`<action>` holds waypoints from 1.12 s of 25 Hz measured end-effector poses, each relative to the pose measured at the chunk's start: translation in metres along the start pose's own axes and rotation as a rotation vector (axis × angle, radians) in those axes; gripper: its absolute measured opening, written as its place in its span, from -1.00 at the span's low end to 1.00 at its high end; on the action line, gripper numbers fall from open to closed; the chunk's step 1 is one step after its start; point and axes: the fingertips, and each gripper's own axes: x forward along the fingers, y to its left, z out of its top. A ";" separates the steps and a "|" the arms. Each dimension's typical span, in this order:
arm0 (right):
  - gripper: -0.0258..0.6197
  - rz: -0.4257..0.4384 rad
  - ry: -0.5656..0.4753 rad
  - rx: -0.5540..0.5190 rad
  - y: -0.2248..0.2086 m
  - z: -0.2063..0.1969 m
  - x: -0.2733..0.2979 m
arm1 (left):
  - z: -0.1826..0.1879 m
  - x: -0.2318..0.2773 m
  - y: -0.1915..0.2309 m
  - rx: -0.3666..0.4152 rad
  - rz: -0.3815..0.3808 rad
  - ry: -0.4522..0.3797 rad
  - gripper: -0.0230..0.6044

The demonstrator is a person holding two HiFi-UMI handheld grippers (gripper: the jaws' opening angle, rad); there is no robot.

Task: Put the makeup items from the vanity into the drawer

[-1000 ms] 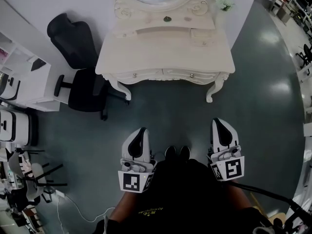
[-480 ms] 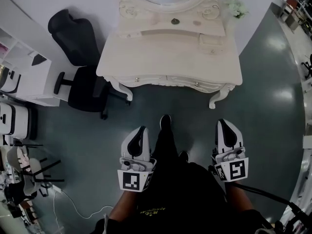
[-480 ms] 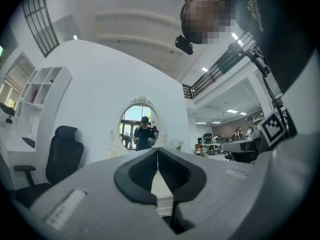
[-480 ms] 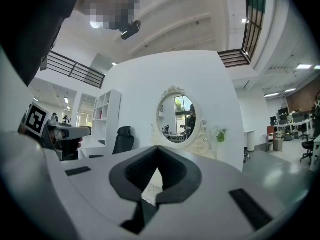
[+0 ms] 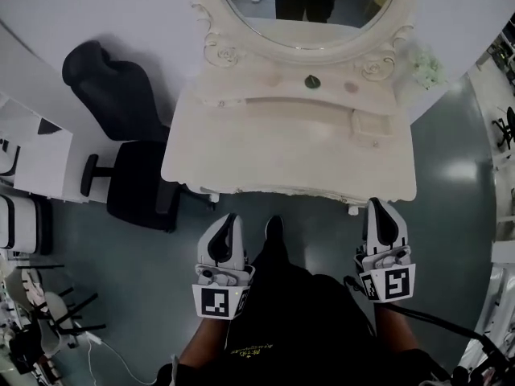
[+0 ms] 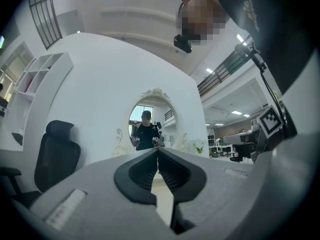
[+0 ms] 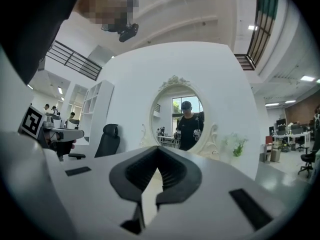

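Observation:
The cream vanity (image 5: 282,155) with its oval mirror (image 5: 310,10) stands right in front of me. On its raised back shelf lie a small dark round item (image 5: 312,81) and two pale pinkish round items (image 5: 273,79) (image 5: 351,88). A small drawer box (image 5: 370,125) sits on the top at the right. The front drawers are hidden under the tabletop edge. My left gripper (image 5: 228,219) and right gripper (image 5: 381,206) hang just short of the vanity's front edge, both shut and empty. The mirror (image 6: 147,126) (image 7: 184,121) shows ahead of the left gripper (image 6: 158,151) and right gripper (image 7: 158,151).
A black office chair (image 5: 133,175) stands close to the vanity's left side. White shelving (image 5: 32,147) lines the far left. A small plant (image 5: 426,67) sits beside the mirror at the right. Grey floor (image 5: 459,175) spreads to the right of the vanity.
The person has stepped toward the vanity, which now lies much nearer in the head view. Both grippers came forward to its front edge and stayed shut.

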 end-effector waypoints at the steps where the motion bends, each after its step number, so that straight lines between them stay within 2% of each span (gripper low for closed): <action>1: -0.92 0.002 -0.004 -0.010 0.002 0.006 0.019 | -0.002 0.011 0.014 -0.002 -0.002 0.010 -0.86; 5: -0.92 -0.002 -0.026 -0.042 0.002 0.025 0.081 | -0.008 0.051 0.056 -0.010 -0.004 0.030 -0.86; 8: -0.92 -0.006 -0.031 -0.040 0.001 0.030 0.105 | -0.012 0.066 0.069 -0.019 -0.014 0.039 -0.86; 12: -0.92 0.001 -0.045 -0.025 0.001 0.029 0.130 | -0.017 0.079 0.084 -0.007 0.019 0.044 -0.86; 14: -0.92 0.004 -0.051 -0.019 -0.001 0.029 0.138 | -0.017 0.084 0.088 -0.015 0.034 0.048 -0.86; 25: -0.91 -0.013 -0.062 0.039 -0.028 0.023 0.163 | -0.021 0.121 0.080 -0.020 -0.002 0.055 -0.86; 26: -0.87 -0.008 -0.060 0.047 -0.030 0.021 0.165 | -0.021 0.123 0.080 -0.020 -0.001 0.055 -0.86; 27: -0.72 -0.003 -0.053 0.055 -0.032 0.019 0.168 | -0.021 0.124 0.079 -0.018 -0.002 0.055 -0.86; 28: -0.41 0.001 -0.044 0.060 -0.034 0.015 0.170 | -0.021 0.126 0.078 -0.016 -0.003 0.054 -0.86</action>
